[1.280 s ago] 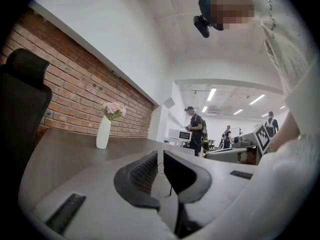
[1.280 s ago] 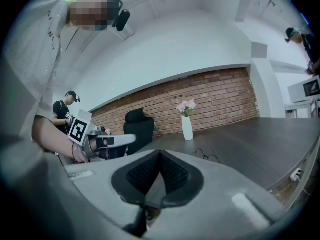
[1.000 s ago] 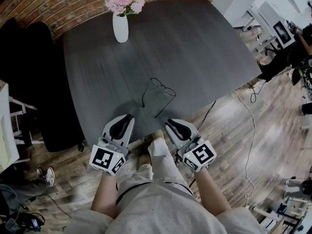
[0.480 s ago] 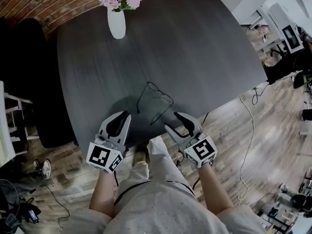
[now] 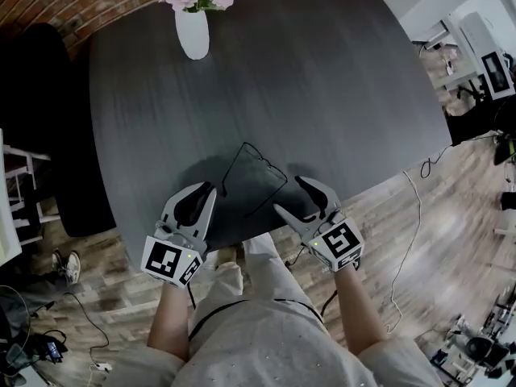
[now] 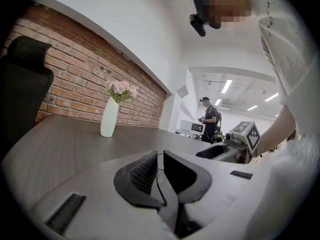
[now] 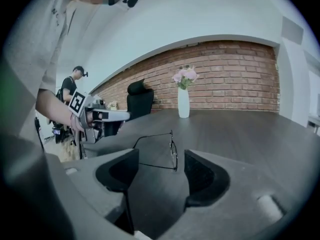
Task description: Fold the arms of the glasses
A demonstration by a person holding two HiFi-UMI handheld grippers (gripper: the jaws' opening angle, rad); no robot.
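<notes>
Thin wire-framed glasses [image 5: 270, 168] lie on the dark table [image 5: 322, 79] near its front edge, both arms spread open. My right gripper [image 5: 290, 196] is just right of them over the table edge, its jaws opening wide. In the right gripper view the glasses [image 7: 173, 153] sit just beyond the right gripper [image 7: 161, 156], with nothing between its pads. My left gripper [image 5: 201, 196] hovers left of the glasses with its jaws close together and empty. The left gripper view shows the left gripper [image 6: 160, 156], and the right gripper [image 6: 222, 151] off to one side.
A white vase [image 5: 192, 32] of pink flowers stands at the table's far edge by the brick wall. A black chair [image 5: 40, 135] is at the left. Cables [image 5: 415, 208] trail over the wooden floor at the right. A person [image 6: 210, 124] stands far behind.
Both grippers have moved forward over the table's front edge toward the glasses. The right gripper's jaws have gone from shut to wide apart. The left jaws look unchanged.
</notes>
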